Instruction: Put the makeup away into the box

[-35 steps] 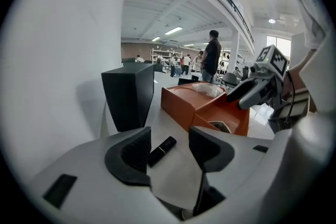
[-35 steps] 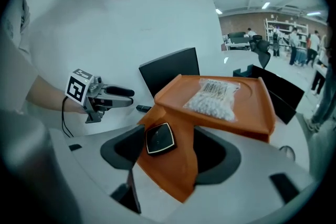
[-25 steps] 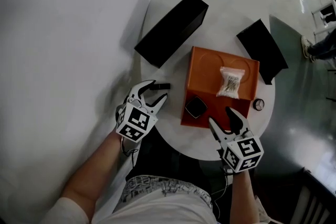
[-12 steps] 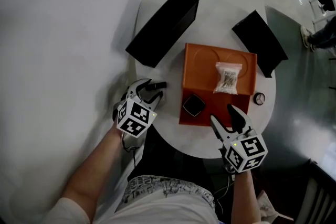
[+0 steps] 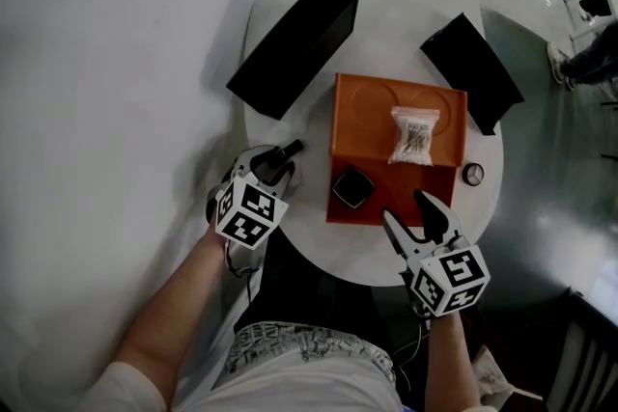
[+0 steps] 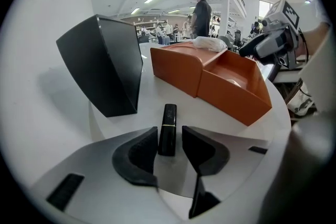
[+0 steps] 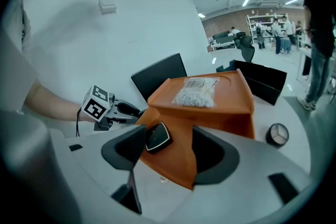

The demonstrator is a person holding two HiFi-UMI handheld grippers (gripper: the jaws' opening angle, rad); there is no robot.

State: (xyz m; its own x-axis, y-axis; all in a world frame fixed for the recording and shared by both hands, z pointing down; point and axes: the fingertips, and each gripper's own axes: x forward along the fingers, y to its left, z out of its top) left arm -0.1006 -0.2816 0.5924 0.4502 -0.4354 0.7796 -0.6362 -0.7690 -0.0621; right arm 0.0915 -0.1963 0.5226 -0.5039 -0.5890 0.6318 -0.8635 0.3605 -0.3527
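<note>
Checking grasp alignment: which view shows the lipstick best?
Left gripper view. The black lipstick lies lengthwise between the left gripper's jaws, which have just been closing, with a gap still showing on one side. The head view shows only its far end poking past that gripper. The right gripper view shows the left gripper, but the lipstick can't be made out.
</note>
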